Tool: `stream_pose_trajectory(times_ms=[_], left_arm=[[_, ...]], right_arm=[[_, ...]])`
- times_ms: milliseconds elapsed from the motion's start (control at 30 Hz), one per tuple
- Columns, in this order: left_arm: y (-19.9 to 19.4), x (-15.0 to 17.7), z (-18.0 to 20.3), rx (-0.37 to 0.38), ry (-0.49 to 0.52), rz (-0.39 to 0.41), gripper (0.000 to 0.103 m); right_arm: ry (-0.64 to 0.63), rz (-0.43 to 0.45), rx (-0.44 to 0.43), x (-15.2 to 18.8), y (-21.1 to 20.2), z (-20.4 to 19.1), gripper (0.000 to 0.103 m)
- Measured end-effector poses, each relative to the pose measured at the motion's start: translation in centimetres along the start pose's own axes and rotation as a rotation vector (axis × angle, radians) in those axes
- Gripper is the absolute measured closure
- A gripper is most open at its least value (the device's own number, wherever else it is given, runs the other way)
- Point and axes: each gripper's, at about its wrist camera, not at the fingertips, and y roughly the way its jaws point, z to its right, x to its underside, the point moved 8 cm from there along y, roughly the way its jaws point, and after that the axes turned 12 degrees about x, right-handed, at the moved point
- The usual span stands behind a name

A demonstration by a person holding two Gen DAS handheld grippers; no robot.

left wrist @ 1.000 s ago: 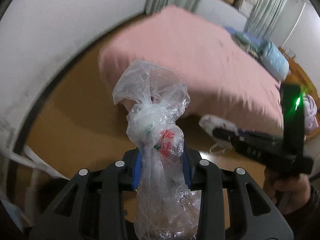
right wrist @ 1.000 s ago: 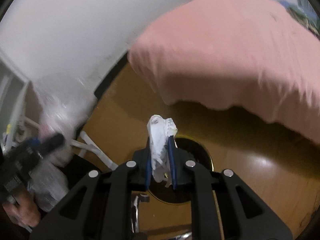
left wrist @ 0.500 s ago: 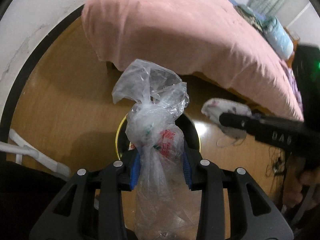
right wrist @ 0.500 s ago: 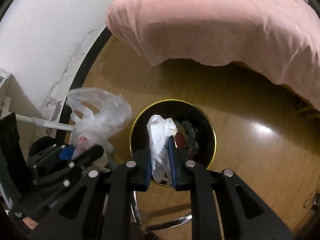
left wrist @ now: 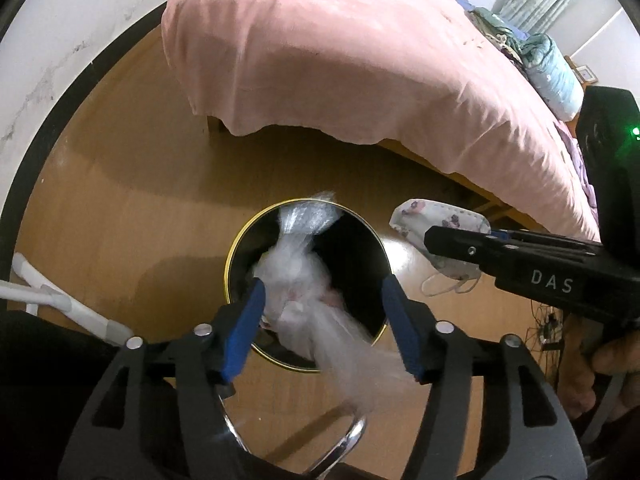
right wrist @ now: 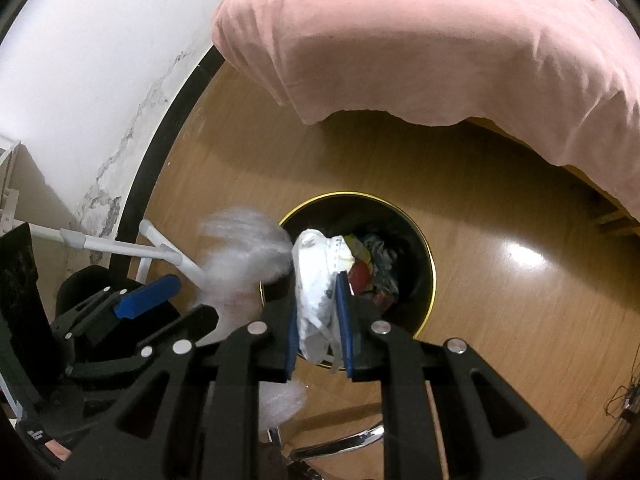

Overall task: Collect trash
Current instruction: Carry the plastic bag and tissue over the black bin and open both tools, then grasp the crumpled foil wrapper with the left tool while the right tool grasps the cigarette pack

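A black trash bin with a gold rim stands on the wooden floor, with mixed trash inside. My left gripper is open above it; the clear knotted plastic bag is blurred between the blue pads, falling toward the bin, and shows in the right wrist view. My right gripper is shut on a white face mask just over the bin's near rim. In the left wrist view the mask sits at the right gripper's tip, right of the bin.
A bed with a pink cover overhangs the floor behind the bin. A white wall with a black skirting runs left. A white pipe frame lies left of the bin. A chrome ring is below.
Both grippers moved over the bin. My left gripper opened and let go of the plastic bag, which is dropping. The right gripper still holds the mask.
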Motion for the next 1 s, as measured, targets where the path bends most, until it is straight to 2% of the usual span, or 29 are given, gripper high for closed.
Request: stream_pose_trajectory(times_ms=[233, 267, 300, 333, 533, 600, 667, 733, 867, 1000], left_arm=[[0.0, 0.0, -0.1, 0.005, -0.018, 0.000, 0.043], [0.0, 0.0, 0.0, 0.004, -0.019, -0.001, 0.043], [0.0, 0.0, -0.1, 0.002, -0.020, 0.000, 0.043], [0.0, 0.0, -0.1, 0.001, -0.022, 0.001, 0.042], [-1.6, -0.6, 0.5, -0.026, -0.007, 0.042, 0.039], [-3.4, -1.0, 1.5, -0.048, 0.051, 0.063, 0.035], [-6.7, -1.7, 2.7, -0.119, 0.133, 0.112, 0.023], [-11.3, -2.5, 3.7, -0.172, 0.177, 0.196, 0.011], [-22.1, -2.5, 4.2, -0.210, 0.178, 0.357, 0.008], [-33.1, 0.0, 1.2, -0.335, 0.129, 0.487, 0.007]], right_arm=[[0.001, 0.004, 0.002, -0.1, 0.0, 0.0, 0.078], [0.002, 0.005, 0.003, -0.1, -0.1, 0.0, 0.071], [0.004, 0.011, 0.004, -0.2, -0.2, 0.1, 0.058], [0.004, 0.019, 0.005, -0.2, -0.4, 0.1, 0.053], [-0.003, 0.071, 0.026, -0.9, -2.3, 0.0, 0.048], [-0.020, 0.127, 0.049, -1.7, -4.3, -0.1, 0.037], [-0.041, 0.182, 0.060, -2.4, -6.5, -0.5, 0.029], [-0.081, 0.228, 0.054, -3.2, -8.9, -1.7, 0.026], [-0.173, 0.331, 0.009, -4.3, -14.1, -6.2, 0.021], [-0.377, 0.417, -0.098, -3.5, -18.8, -15.6, 0.020]])
